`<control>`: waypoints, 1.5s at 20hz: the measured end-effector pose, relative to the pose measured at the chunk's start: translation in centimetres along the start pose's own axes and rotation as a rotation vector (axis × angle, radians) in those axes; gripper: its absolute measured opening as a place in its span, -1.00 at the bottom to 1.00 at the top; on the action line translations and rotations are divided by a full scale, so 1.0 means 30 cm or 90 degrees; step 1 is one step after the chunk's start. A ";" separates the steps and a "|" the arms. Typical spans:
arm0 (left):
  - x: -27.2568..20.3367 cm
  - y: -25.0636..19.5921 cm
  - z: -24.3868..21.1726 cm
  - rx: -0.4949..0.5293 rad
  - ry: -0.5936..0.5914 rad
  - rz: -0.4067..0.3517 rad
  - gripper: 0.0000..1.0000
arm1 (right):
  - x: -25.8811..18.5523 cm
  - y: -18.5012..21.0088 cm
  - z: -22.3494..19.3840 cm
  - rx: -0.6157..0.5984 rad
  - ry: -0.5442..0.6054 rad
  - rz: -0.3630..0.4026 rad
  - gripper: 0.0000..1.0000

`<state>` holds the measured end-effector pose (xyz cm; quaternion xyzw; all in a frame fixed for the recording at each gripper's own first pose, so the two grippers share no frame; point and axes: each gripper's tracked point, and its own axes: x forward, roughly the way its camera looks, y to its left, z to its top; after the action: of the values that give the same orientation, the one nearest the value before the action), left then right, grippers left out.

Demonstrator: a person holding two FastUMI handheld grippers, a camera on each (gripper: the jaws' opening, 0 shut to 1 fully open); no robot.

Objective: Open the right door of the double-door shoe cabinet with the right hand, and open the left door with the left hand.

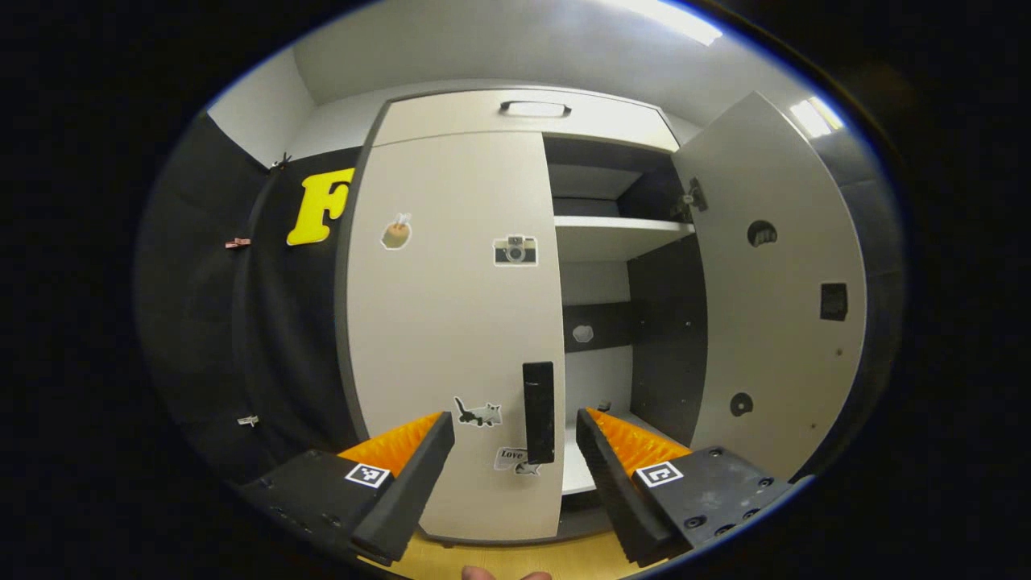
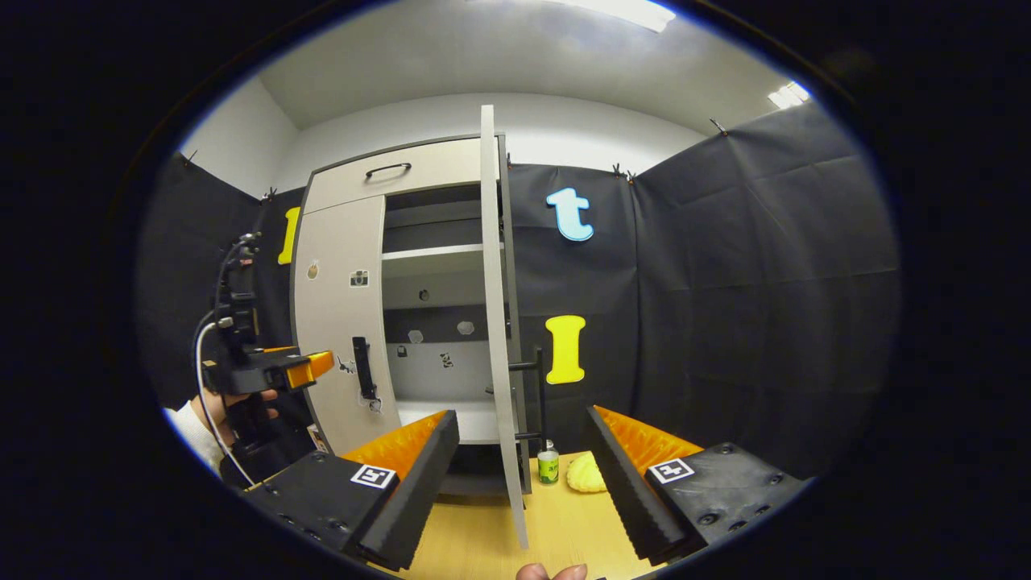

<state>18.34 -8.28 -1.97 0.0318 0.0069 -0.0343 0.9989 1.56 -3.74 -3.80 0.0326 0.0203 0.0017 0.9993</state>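
left gripper view showed the left gripper (image 1: 515,451) gaping, empty, before the closed left door's handle (image 1: 538,412); the right gripper (image 2: 522,467) gaped empty by the open right door (image 2: 501,322).

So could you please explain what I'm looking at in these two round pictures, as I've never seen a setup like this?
A person holds a two-finger gripper in each hand; a camera rides on each, looking along its fingers. The left gripper, open and holding nothing, faces the cabinet's shut left door and its handle. The right gripper, also open, faces the edge of the right door, which is already open. The left gripper and hand show there too. A small bottle and a yellow thing sit on the wooden surface.
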 end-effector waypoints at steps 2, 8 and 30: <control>0.074 -0.013 -0.043 -0.008 0.020 0.006 0.90 | 0.001 -0.030 0.004 -0.003 0.000 -0.007 0.95; 0.260 -0.044 -0.110 0.012 0.036 0.023 0.58 | 0.045 -0.170 0.027 0.007 -0.009 -0.048 0.96; 0.316 -0.060 -0.128 -0.042 0.040 -0.002 -0.51 | 0.066 -0.248 0.031 0.025 0.001 -0.046 0.96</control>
<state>27.61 -10.47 -6.07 -0.0001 0.0392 -0.0347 0.9986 3.59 -11.20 -3.44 0.0517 0.0226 -0.0350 0.9978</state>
